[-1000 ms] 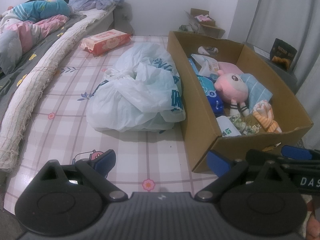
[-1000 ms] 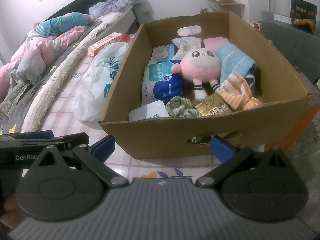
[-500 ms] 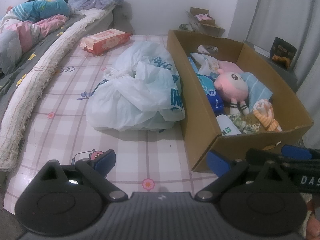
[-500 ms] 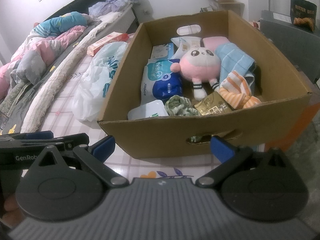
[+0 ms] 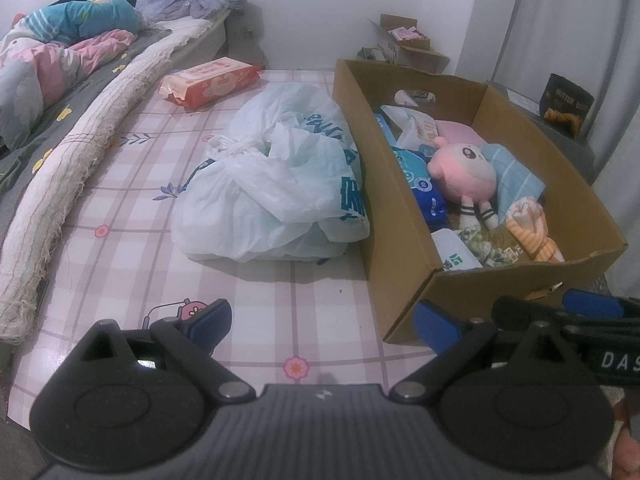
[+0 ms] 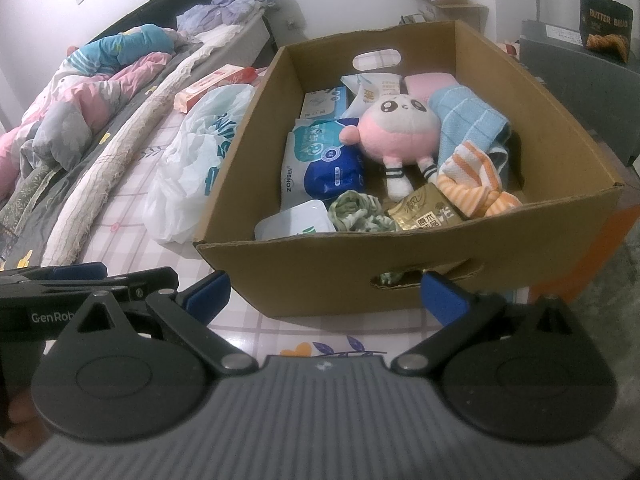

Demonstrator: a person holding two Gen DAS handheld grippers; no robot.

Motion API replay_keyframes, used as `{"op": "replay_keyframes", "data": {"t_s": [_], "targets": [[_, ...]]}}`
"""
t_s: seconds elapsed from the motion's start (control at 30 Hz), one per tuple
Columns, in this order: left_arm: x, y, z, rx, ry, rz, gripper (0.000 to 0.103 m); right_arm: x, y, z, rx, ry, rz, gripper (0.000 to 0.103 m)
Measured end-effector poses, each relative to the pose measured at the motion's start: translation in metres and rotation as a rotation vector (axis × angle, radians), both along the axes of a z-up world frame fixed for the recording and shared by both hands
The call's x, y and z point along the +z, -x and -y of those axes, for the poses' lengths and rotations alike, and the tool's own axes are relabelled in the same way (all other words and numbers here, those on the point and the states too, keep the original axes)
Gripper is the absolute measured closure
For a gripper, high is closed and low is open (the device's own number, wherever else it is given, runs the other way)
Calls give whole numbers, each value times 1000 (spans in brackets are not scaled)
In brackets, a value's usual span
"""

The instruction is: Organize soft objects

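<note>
Pink round plush doll (image 6: 394, 130), blue towel (image 6: 466, 120), striped orange cloth (image 6: 476, 182) lie in brown cardboard box (image 6: 400, 276); white plastic bag (image 5: 272, 184) beside. Left gripper (image 5: 322, 322), right gripper (image 6: 324, 294) jaws apart, empty. Start or finish, unclear.

Soft things packed in a cardboard box (image 6: 400, 280)

A pink plush doll (image 6: 396, 132) lies face-up mid-box, beside a blue towel (image 6: 468, 120) and an orange-striped cloth (image 6: 476, 184).

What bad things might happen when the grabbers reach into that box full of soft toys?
The cardboard box is crowded, so the open right gripper might snag the orange striped cloth when lifting the pink plush doll. The plastic bag leans against the box's wall and could slide or crumple if the open left gripper bumps it.
</note>
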State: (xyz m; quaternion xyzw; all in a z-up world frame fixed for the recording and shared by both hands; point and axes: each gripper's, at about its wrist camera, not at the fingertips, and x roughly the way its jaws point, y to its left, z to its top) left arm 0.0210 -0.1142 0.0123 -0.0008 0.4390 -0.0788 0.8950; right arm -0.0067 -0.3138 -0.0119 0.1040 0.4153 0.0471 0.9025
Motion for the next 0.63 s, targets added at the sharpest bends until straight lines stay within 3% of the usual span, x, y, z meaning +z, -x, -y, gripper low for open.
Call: {"op": "replay_keyframes", "data": {"t_s": [0.63], "targets": [[0, -1, 1, 0, 0, -1, 5, 0, 0, 1, 0, -1, -1, 1]]}}
